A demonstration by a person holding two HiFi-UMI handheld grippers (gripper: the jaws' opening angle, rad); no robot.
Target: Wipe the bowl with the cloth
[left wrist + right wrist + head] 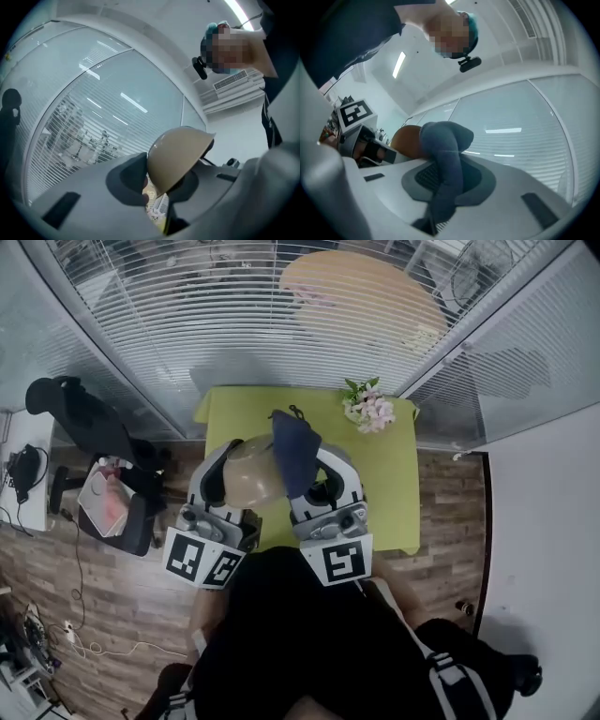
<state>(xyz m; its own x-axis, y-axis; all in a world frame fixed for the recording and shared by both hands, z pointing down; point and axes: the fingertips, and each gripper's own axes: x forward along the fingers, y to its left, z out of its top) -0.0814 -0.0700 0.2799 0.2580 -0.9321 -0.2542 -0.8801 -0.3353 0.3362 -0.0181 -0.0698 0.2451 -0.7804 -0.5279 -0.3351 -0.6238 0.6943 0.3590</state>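
In the head view a tan bowl (249, 474) is held up over the green table (394, 474), turned on its side. My left gripper (234, 495) is shut on its rim. In the left gripper view the bowl (180, 157) sits between the dark pads (126, 180), its rounded outside facing up. A dark blue cloth (294, 454) lies against the bowl's right side, with my right gripper (315, 487) shut on it. In the right gripper view the cloth (445, 154) runs up from between the jaws and folds over against the bowl (407, 140).
A bunch of pink and white flowers (367, 409) lies at the table's far right corner. Glass walls with blinds (234, 324) close the far side. A black office chair (94, 427) and a seat with a pale bundle (108, 502) stand at the left on the wooden floor.
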